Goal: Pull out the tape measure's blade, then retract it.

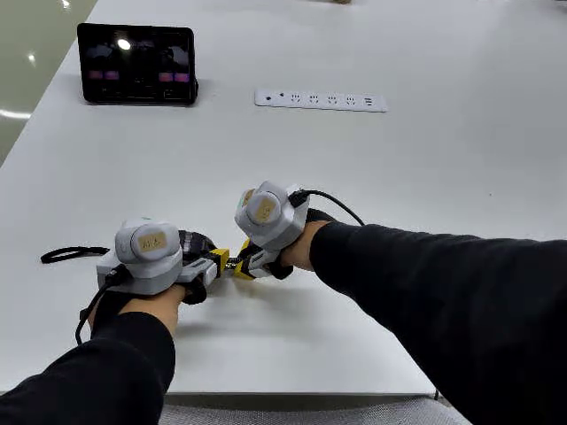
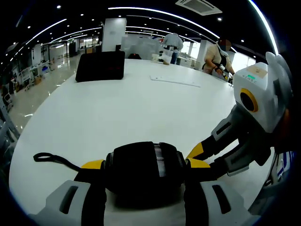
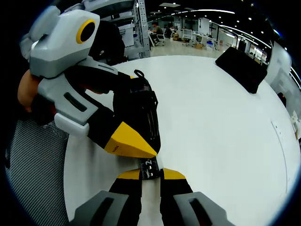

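- Right gripper view is showing the business end: the right gripper (image 3: 150, 175) is pinching the dark steel blade (image 3: 148, 168) with pale numbers right at its tip. The jaws are closed on it, and just a short stub of blade is poking out of the case.
- Left gripper view is showing the left gripper (image 2: 145, 165) clamping the chunky black rubbery-looking tape measure (image 2: 143, 172) across its body, jaws squeezing both sides. It's sitting low over the white desk (image 2: 141, 108) near the front edge. I can't tell if it's actually resting on the desk.
- Handling guess: the case is looking hard and fairly solid with a grippy skin, so grabbing the body is making sense.
- The blade is looking thin, springy and probably slick, and I'm expecting it to be tugging back the whole way. The tip is the spot to hold, and I'd be feeding it back slowly so it isn't whipping.
- Count: one tape measure with one black loop strap (image 1: 71, 254) trailing off it, and two grippers.
- One black flat screen (image 1: 137, 62) and one white power strip (image 1: 321, 100) are sitting well apart from the work, at the far side.
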Motion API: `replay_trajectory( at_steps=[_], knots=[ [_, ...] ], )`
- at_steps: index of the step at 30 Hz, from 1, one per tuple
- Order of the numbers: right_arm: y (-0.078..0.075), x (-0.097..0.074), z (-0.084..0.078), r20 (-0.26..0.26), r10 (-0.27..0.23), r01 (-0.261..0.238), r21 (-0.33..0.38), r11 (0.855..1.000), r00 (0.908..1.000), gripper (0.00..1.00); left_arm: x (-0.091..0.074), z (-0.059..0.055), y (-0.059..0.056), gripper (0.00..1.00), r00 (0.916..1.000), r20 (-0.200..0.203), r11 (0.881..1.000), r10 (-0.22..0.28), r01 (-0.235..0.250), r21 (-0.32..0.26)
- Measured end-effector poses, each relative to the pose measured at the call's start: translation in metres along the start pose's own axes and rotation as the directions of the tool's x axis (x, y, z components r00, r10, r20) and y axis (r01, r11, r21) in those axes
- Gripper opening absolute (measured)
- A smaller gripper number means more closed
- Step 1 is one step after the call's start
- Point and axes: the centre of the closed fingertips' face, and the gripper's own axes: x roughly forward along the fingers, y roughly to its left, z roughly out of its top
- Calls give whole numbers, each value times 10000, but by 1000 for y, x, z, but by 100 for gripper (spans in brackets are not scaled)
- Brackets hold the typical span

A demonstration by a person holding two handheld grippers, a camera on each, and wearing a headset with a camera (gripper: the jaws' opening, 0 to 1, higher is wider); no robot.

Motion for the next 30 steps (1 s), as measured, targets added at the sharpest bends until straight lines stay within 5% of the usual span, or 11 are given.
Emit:
replay_trajectory(
  at_steps=[30],
  knots=[
    [2, 10, 14, 208, 164, -157, -350, 9993, 9996, 12, 1, 0, 2, 62, 10000, -15, 10000, -57, 57, -6]
  ],
)
